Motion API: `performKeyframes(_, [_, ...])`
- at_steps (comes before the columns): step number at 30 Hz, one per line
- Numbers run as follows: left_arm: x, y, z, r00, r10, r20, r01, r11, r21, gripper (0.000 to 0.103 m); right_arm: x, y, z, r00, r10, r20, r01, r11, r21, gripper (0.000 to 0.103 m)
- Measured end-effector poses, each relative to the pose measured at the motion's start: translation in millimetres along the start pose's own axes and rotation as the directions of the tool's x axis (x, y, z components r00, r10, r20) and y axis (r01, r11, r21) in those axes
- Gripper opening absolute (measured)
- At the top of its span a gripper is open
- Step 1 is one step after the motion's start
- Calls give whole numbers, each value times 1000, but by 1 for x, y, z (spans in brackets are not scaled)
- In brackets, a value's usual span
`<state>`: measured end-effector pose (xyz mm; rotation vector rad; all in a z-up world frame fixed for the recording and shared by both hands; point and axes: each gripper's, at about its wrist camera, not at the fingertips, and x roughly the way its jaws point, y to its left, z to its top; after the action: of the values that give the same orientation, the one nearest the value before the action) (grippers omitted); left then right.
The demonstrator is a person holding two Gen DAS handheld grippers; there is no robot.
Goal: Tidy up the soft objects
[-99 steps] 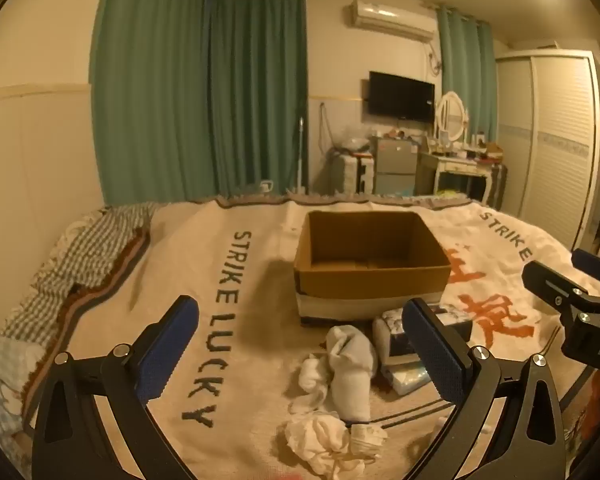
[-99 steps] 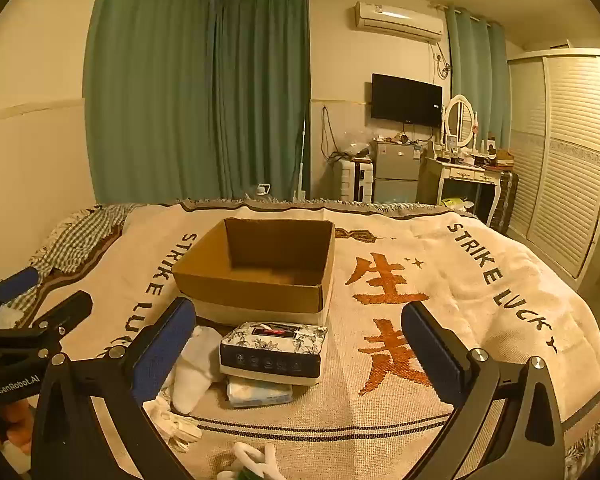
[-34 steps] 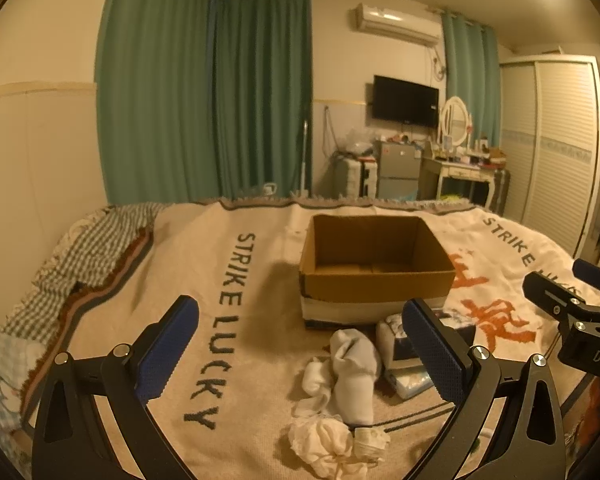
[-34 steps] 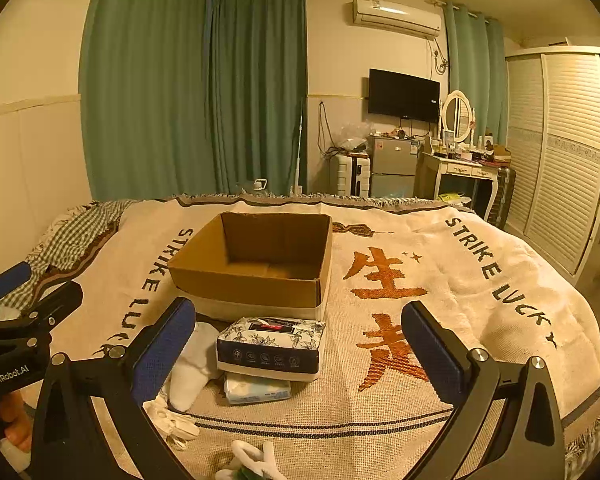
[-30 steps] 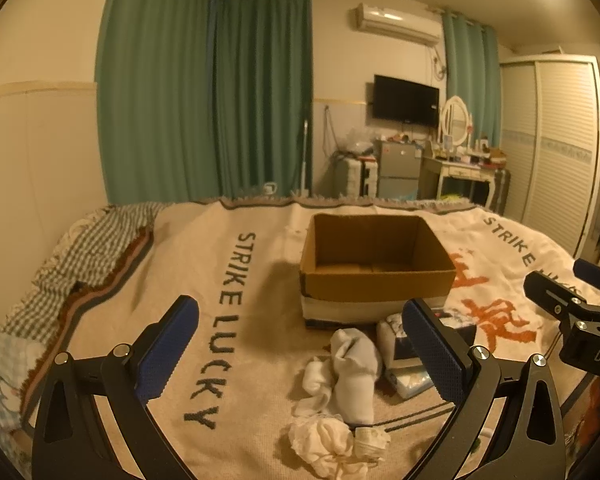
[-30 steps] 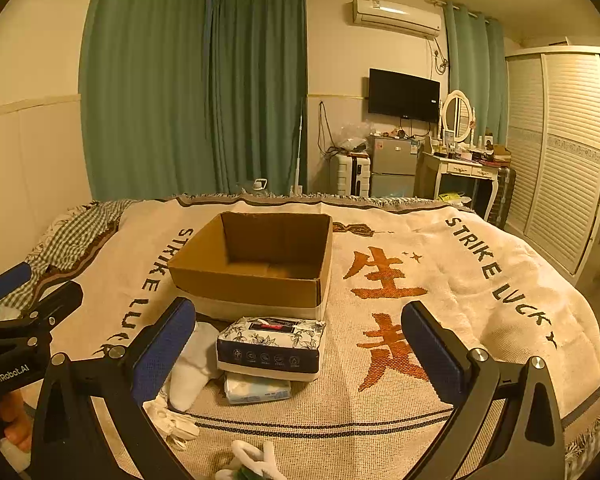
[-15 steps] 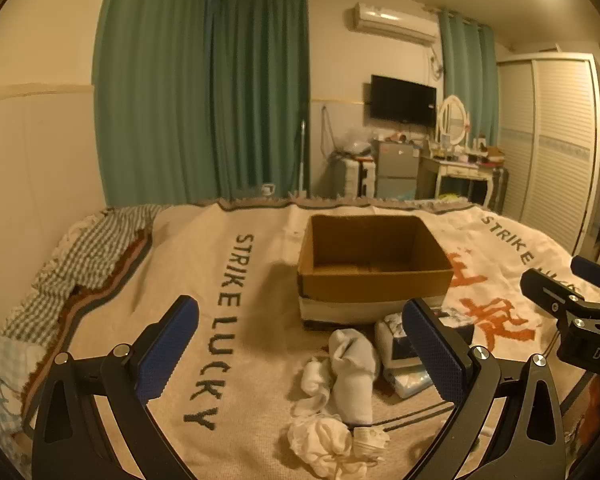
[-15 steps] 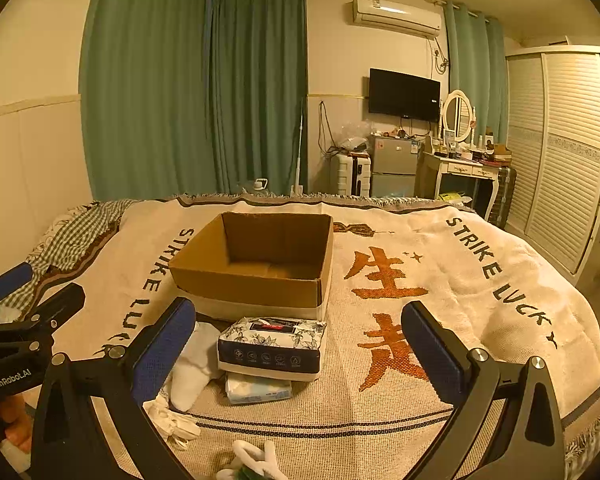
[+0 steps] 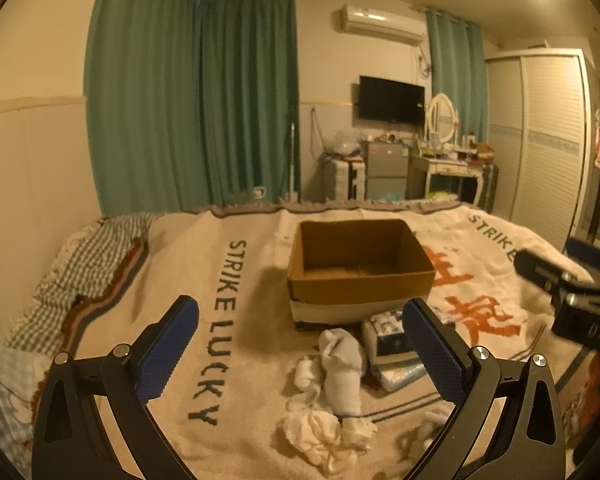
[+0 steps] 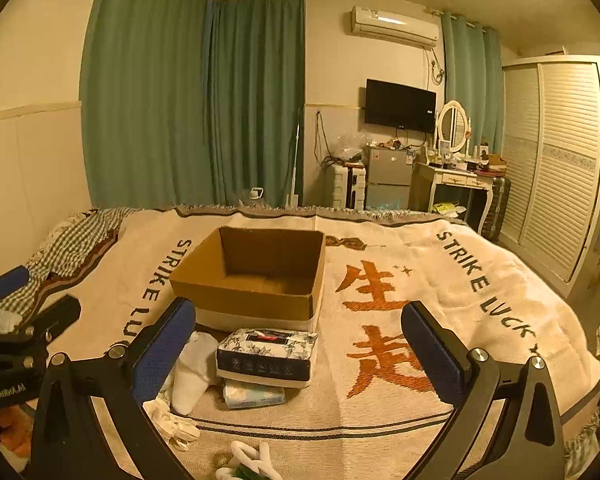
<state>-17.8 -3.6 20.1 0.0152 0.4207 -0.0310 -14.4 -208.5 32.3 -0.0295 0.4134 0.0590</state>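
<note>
With the left gripper (image 9: pixel 300 346) and right gripper (image 10: pixel 298 342) spread empty, we judge the limp, light sock (image 9: pixel 342 364) best pinched mid-bulge.

The blanket (image 10: pixel 440 292) over the bed is coarse woven cloth, matt, with its letters and orange characters woven in. The cardboard box (image 10: pixel 256 280) is plain brown board, dull and uncoated, with a white band round its base. The tissue box (image 10: pixel 266 354) is printed card with a slight sheen, and the tissue pack (image 10: pixel 252 396) under it is glossy plastic film. The white socks (image 9: pixel 342 364) are soft knit. Both sets of tongs, left (image 9: pixel 296 354) and right (image 10: pixel 298 346), have matt black frames, silver metal screws and blue knurled rubbery pads (image 10: pixel 164 350). The curtains (image 10: pixel 192 100) are matt green fabric.
</note>
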Motion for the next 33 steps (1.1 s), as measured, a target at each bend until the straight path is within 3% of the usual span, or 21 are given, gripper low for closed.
performKeyframes(5, [-5, 2, -18, 996, -25, -88, 23, 999, -27, 103, -16, -3, 0, 999, -19, -28, 18, 1000, -25, 103])
performKeyframes(10, [5, 1, -52, 981, -10, -191, 3, 999, -34, 103, -12, 3, -33, 989, 7, -150, -13, 999, -40, 103])
performKeyframes(13, [19, 1, -72, 968, 1, -250, -13, 999, -44, 103, 3, 9, -66, 966, 45, -253, -55, 998, -31, 101])
performKeyframes(15, [29, 2, -83, 959, 11, -284, -25, 999, -47, 102, 20, 13, -89, 940, 76, -333, -84, 996, -8, 94])
performKeyframes(19, [41, 4, -95, 946, 16, -324, -35, 998, -51, 102, 49, 17, -115, 899, 93, -429, -101, 995, 4, 83])
performKeyframes(22, [49, 2, -105, 939, -13, -344, -8, 998, -59, 102, 63, 19, -129, 880, 124, -459, -123, 992, 32, 80])
performKeyframes(25, [57, -3, -115, 924, -42, -380, 23, 998, -54, 102, 77, 19, -141, 853, 164, -495, -147, 986, 73, 67])
performKeyframes(28, [68, -7, -127, 901, -65, -428, 44, 997, -57, 102, 85, 19, -150, 834, 204, -513, -167, 979, 118, 37])
performKeyframes(31, [75, -11, -132, 881, -102, -462, 74, 994, -78, 101, 88, 15, -151, 835, 226, -502, -169, 973, 158, 31])
performKeyframes(33, [75, -14, -132, 882, -97, -461, 75, 995, -66, 101, 88, 11, -146, 844, 226, -486, -162, 972, 172, 28])
